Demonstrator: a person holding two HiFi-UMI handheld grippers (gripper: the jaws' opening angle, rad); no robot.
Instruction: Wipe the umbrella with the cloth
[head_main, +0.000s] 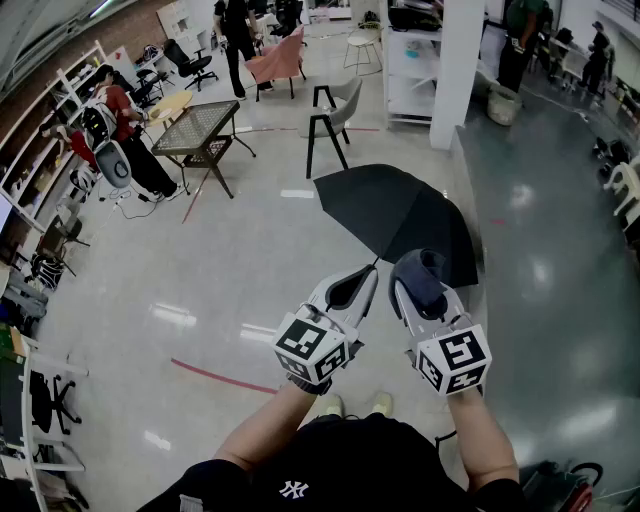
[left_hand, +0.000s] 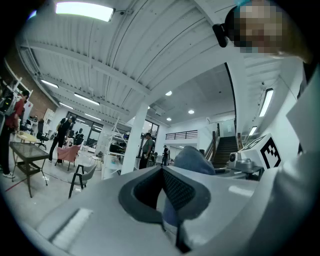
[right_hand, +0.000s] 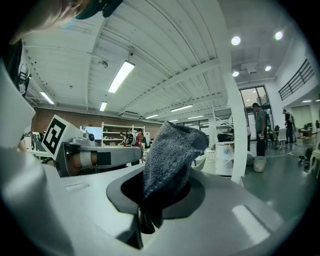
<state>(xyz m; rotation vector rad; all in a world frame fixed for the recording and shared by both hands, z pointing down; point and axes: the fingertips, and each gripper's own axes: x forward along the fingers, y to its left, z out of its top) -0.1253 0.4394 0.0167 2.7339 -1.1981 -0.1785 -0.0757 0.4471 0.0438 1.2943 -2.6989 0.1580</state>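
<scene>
Pinches the grey cloth (right_hand: 167, 150) between the closed jaws of the right gripper (head_main: 425, 262). Presses the left gripper (head_main: 366, 276) jaws together on nothing. Finds the black umbrella (head_main: 390, 210) open on the floor just beyond, near rim hidden behind both grippers.

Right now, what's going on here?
A person stands holding a gripper in each hand. The right gripper is shut on a grey cloth, which sticks up from between its jaws. The left gripper is shut and empty. A black umbrella lies open on the floor just ahead of them. Both grippers are held up near the person's body, and the cloth doesn't appear to be touching the umbrella, so wiping hasn't started yet.
</scene>
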